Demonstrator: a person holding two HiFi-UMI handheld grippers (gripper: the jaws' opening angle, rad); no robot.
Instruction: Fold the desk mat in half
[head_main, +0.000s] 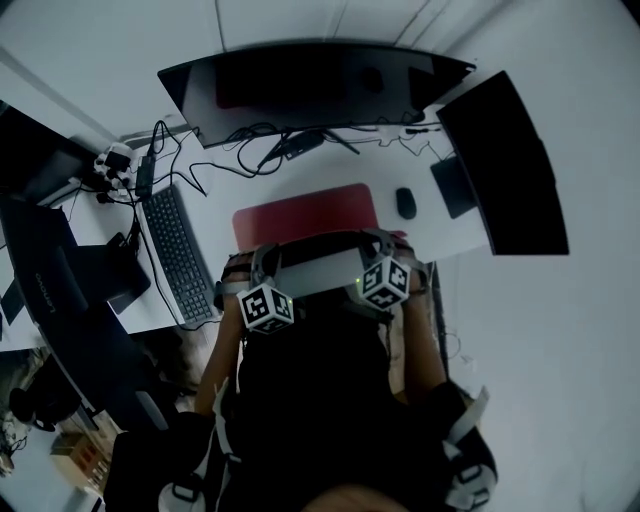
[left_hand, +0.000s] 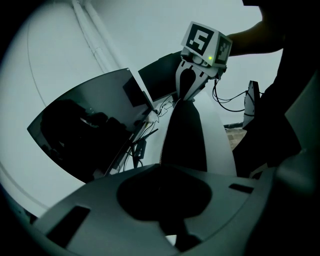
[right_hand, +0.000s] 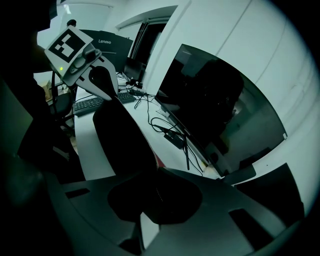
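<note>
At the near edge of a white desk (head_main: 215, 205), the left gripper (left_hand: 161, 172) and the right gripper (right_hand: 155, 175) each had their jaws drawn almost together on the front edge of the desk mat (head_main: 305, 215), one towards each near corner. Between the two grips that edge hung raised off the desk as a dark band running straight from one gripper to the other. Its underside showed grey from above. The rest of the mat lay flat and red on the desk, reaching back towards the curved monitor (head_main: 310, 85).

The mat looked thin, light and limp. It bent in a smooth curve where it left the desk and kept no shape of its own, so it would likely fold without effort and take no harm from a firm pinch. A sheet this soft would probably sag or skew if one corner ran ahead of the other. The sound hold appeared to be the one shown, at the near edge close to both corners, with the two ends kept level. A smooth top face could let the halves slide when laid together.

A black mouse (head_main: 405, 203) sat just right of the mat, apart from it. A black keyboard (head_main: 180, 250) lay to the left, a second dark screen (head_main: 505, 165) stood at the right, and loose black cables (head_main: 250, 150) trailed below the monitor.
</note>
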